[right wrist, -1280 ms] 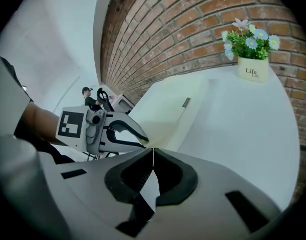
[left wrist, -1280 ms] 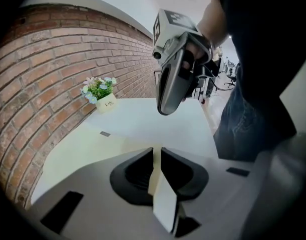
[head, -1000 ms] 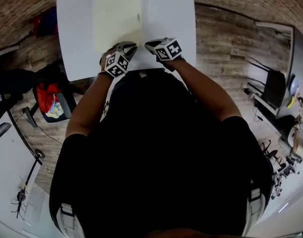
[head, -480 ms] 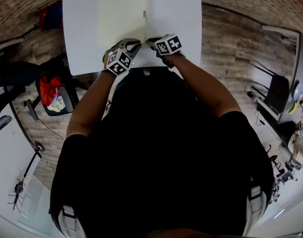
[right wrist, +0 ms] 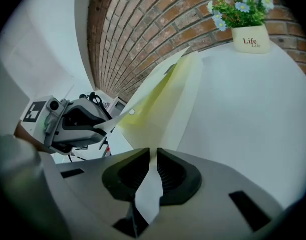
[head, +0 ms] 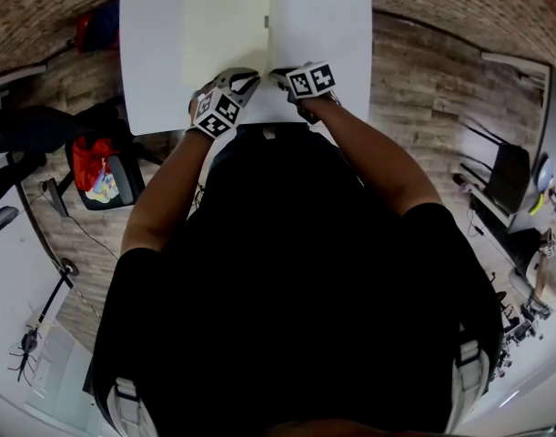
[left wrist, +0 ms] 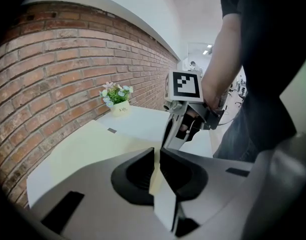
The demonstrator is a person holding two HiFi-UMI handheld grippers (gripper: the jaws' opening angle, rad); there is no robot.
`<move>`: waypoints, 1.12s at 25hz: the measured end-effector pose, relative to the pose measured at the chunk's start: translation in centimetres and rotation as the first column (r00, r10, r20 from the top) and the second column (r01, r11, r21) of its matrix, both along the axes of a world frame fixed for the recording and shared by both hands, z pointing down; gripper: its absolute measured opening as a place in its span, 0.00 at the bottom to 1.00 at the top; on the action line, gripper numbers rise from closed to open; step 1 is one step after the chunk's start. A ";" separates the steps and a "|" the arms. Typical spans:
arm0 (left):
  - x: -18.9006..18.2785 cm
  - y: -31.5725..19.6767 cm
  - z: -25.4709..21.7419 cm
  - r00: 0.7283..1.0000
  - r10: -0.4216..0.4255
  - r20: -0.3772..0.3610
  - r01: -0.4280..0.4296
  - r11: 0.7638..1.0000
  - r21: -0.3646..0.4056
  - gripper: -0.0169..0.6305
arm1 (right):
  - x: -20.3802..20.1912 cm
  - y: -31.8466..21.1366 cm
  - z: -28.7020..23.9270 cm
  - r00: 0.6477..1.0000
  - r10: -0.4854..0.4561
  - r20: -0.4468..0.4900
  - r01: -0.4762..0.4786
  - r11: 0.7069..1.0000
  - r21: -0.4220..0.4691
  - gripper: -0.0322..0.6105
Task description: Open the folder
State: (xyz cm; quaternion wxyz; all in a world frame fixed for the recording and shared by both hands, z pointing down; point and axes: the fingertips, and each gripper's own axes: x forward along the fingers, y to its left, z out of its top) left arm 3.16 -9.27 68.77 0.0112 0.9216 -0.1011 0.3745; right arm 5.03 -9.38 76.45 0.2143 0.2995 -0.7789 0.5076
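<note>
In the head view, the pale yellow folder (head: 225,25) is seen lying on the white desk (head: 328,44), towards its far edge. Its long axis runs from the near edge to the far edge. The left gripper (head: 244,79) and the right gripper (head: 279,73) are set close together at the folder's near right corner, so the folder stretches away ahead of both and a little to their left. The left gripper is judged the nearer to the folder's body; the right one is placed at the free, opening side.

In the left gripper view, the jaws are seen pressed together on a thin pale leaf of the folder, with the rest of the sheet spread out beyond them. A flower pot (left wrist: 117,105) is seen at the far edge of the desk, against a brick wall (left wrist: 52,69).

In the right gripper view, the jaws are likewise clamped on a thin leaf at the corner. A yellow leaf is seen raised off the desk and held at its tip by the left gripper. The coming move is judged to turn on these two leaves being drawn apart sideways, across the long axis.
</note>
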 end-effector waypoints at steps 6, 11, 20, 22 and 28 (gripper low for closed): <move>-0.9 -0.6 -2.0 0.999 -0.046 -0.029 0.046 0.998 0.031 0.09 | 0.1 0.0 0.1 1.000 -0.011 -0.009 0.011 1.000 -0.004 0.16; -2.3 -0.9 -3.8 0.994 -0.090 -0.055 0.093 0.994 0.056 0.09 | 0.2 -0.1 0.4 0.999 -0.035 -0.027 0.035 0.999 0.002 0.18; -5.4 -1.6 -6.6 0.972 -0.197 -0.124 0.207 0.976 0.067 0.09 | 0.0 -0.3 0.6 0.996 -0.062 -0.066 0.061 0.998 -0.014 0.19; -6.1 -1.7 -7.3 0.966 -0.221 -0.137 0.232 0.970 0.069 0.08 | 0.0 -0.3 0.6 0.995 -0.069 -0.075 0.068 0.998 -0.018 0.19; -8.2 -2.0 -8.5 0.947 -0.280 -0.159 0.295 0.953 0.075 0.08 | 0.2 -0.4 0.7 0.992 -0.090 -0.093 0.088 0.996 -0.025 0.19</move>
